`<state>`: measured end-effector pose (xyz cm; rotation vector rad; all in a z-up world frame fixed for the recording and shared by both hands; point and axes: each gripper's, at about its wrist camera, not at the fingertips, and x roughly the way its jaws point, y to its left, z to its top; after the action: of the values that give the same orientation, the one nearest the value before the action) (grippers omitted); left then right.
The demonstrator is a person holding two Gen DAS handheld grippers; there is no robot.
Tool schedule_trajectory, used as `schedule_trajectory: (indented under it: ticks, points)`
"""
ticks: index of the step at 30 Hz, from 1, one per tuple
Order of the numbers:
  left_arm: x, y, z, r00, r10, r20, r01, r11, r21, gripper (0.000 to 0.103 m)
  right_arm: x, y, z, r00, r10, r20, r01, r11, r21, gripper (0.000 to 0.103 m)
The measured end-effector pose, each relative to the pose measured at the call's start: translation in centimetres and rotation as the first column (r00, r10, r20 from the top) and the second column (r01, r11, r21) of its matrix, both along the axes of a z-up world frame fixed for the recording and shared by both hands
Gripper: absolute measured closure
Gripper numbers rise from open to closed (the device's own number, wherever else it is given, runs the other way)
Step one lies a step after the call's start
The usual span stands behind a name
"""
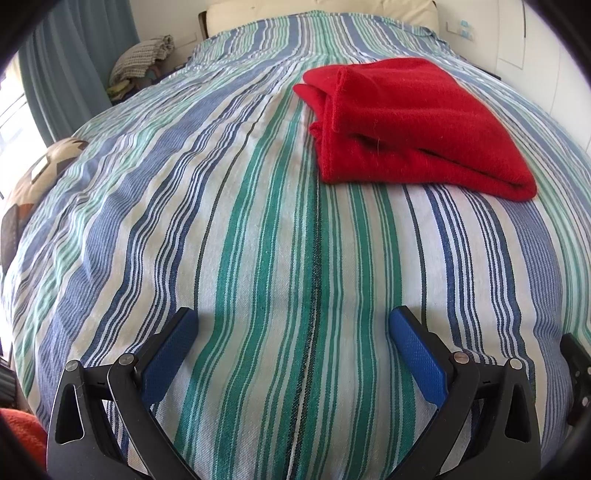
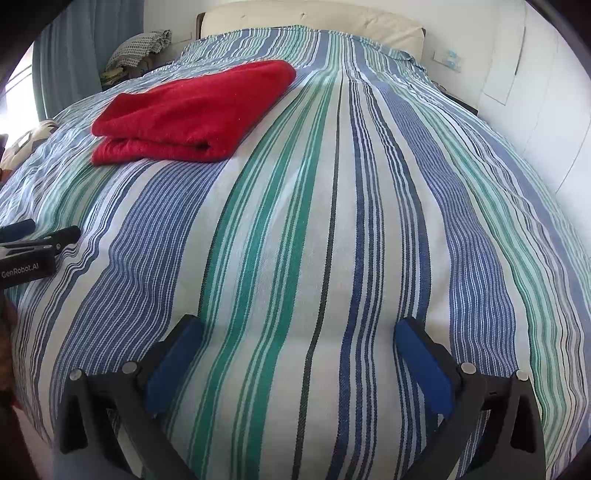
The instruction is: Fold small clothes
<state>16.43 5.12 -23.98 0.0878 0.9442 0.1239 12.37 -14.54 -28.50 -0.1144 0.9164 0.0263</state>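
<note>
Bare bedspread lies open near and right of the folded red garment, the only obstacle.

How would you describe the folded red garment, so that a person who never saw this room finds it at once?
Start from the bed with the striped bedspread in blue, green and white. Past its middle, toward the cream headboard, lies the red garment, folded into a thick, fuzzy bundle. It is the only plain red thing on the stripes, and neither gripper touches it.
</note>
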Motion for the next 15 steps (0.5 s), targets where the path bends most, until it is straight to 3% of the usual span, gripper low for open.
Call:
schedule_trajectory:
  ticks: [15]
  points:
    - [0.02, -0.04, 0.0, 1.0, 0.0, -0.001, 0.0, 1.0, 0.003, 0.001, 0.02, 0.04, -0.02, 1.0, 0.0, -0.001, 0.0, 1.0, -0.004, 0.0]
